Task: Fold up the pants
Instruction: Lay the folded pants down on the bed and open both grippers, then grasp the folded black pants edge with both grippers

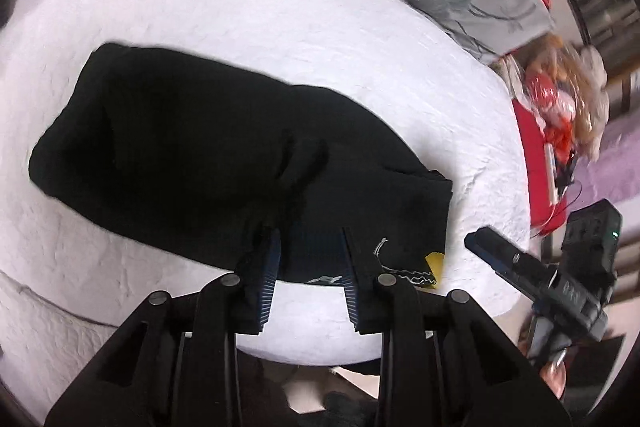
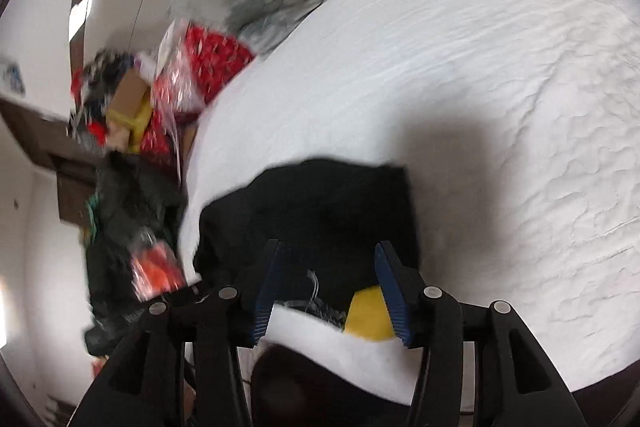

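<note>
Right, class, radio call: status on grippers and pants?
Left gripper open, right gripper open, neither holding. Black pants folded on white bed. Nothing in the way.

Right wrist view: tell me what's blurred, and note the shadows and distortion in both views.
Right wrist view: the clutter at left is motion-smeared, and a soft shadow falls on the white bed cover beyond the black pants. Left wrist view: fisheye bows the bed's edge; the pants show almost no fold detail.
</note>
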Demonstrator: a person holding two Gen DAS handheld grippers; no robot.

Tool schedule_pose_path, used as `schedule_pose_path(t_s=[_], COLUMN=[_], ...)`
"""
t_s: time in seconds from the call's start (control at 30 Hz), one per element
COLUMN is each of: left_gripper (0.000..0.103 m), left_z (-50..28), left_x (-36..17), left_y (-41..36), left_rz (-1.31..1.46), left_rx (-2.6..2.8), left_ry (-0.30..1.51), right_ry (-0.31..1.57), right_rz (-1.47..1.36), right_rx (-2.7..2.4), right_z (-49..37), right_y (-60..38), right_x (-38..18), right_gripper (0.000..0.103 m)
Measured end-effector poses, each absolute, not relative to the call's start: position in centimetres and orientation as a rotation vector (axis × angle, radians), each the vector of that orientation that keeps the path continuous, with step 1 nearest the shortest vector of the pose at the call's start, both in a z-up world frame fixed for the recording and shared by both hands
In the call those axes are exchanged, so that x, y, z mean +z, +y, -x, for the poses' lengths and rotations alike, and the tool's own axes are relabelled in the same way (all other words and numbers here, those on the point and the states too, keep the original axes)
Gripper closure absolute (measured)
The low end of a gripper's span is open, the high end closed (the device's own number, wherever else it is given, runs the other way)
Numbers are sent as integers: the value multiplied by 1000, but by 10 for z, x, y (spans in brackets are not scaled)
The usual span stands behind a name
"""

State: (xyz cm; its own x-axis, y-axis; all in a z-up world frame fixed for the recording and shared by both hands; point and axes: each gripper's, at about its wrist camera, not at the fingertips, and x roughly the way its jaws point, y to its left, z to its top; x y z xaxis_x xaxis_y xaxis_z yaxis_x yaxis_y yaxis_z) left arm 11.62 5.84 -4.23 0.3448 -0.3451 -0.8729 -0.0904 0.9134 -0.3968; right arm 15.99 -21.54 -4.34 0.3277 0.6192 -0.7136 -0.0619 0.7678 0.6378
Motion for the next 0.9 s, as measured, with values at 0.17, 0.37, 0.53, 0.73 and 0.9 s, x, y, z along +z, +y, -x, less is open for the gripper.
schedule_pose_path(t_s=[0.17,0.37,0.53,0.73,0.9], left_gripper=[76,76,76,56,56], left_z=[-135,-142,-136,-140,-137], left_x=[-58,-81,-60,-76,-89], left_y=[39,29,40,66,61], left_rz=[443,354,404,505,452], left_rx=[-196,-138,-191,-124,-80], left_ry=[1270,1291,1256,1266,1277], right_ry=[1161,1245,1180,1101,1164], right_rz=[-606,-483,-559,-536,-481], right_rx=[597,501,524,496,442], right_z=[-145,-143,-149,-176,-184], right_y=[-201,-204,-216,-212,-201], right_x=[-58,-101,-75,-64,-93], right_gripper=[53,91,70,61,64])
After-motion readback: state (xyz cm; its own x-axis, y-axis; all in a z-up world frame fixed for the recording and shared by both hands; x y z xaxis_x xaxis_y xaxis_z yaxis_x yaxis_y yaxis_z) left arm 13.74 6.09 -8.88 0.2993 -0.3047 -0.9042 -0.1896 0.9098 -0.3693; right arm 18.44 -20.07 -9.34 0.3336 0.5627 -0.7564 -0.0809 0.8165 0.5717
